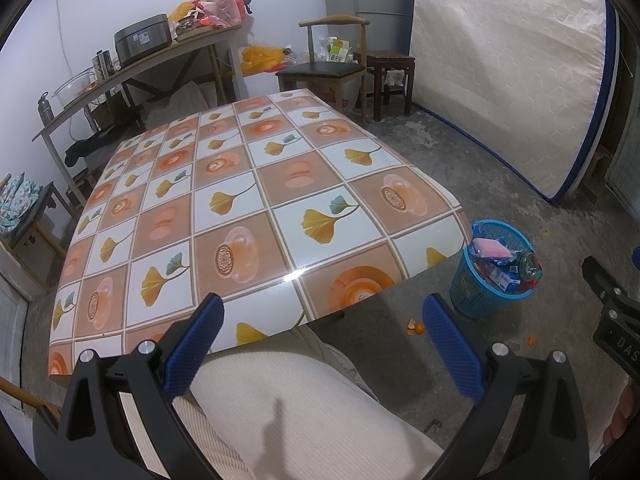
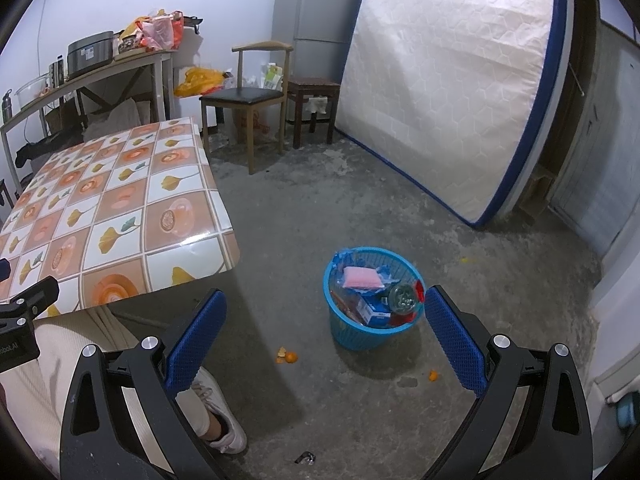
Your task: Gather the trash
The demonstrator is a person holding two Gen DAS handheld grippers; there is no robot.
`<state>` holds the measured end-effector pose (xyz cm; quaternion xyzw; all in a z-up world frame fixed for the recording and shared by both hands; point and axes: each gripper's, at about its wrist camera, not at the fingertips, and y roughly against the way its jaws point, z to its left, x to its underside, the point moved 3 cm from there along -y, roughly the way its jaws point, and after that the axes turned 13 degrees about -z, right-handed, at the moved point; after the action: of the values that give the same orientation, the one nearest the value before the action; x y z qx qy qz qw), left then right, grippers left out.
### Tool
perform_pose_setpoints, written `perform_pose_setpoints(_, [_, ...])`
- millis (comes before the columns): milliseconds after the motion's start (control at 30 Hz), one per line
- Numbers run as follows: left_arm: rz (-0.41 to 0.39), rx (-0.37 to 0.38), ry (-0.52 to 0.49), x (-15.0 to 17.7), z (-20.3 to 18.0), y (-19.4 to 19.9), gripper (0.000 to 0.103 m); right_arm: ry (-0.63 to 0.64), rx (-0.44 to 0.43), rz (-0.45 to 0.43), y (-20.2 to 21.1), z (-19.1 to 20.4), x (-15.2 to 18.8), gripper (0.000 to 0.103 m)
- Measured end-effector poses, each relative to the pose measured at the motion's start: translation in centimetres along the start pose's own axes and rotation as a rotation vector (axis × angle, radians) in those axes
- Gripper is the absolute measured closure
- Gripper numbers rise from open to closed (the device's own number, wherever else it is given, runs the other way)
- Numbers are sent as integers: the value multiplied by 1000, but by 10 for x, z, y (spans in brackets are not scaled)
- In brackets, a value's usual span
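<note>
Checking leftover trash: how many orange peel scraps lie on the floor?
3: orange peel cluster left of the blue basket, second scrap nearer its right, tiny fleck beyond. Others may be hidden.

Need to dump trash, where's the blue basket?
The blue basket stands on the floor right of the table, beside orange peel scraps, in both views.

tablecloth: glossy, smooth vinyl look | basket: blue plastic lattice | floor: rough, matt concrete | finger pads: blue, textured | trousers: ribbed cream cloth | chair: wood frame
</note>
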<state>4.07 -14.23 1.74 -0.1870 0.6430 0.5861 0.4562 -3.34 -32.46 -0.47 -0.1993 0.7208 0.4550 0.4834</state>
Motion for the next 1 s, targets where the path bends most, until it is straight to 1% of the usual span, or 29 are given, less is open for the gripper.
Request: perform_pose_setpoints(1000, [2,3,4,0,2,1,6,-3,3,1,1,2,-2,8])
